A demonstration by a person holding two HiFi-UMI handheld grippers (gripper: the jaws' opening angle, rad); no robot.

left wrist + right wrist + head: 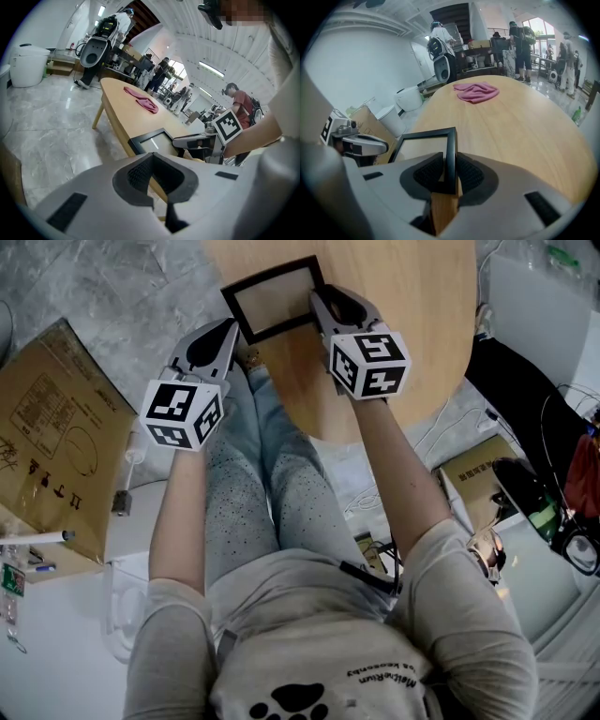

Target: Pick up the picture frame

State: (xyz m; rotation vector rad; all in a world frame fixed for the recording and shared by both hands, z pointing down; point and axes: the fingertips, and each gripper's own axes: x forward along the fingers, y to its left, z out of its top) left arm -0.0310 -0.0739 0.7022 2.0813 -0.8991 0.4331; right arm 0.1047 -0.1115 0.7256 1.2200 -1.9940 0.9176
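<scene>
Picture frame (277, 298) lies flat on the wooden table (422, 334), at the near edge. Right gripper (323, 301) straddles the frame's right rail: jaws apart, one pad on each side of the black rail, not clamped. Left gripper (230, 332) sits just off the table edge near the frame's left corner, jaws fully closed with nothing between them.

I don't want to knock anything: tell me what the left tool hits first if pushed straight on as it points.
Most likely the picture frame, at its near corner just beyond the shut left tool. Depth is unclear, so the table edge might come first.
</scene>
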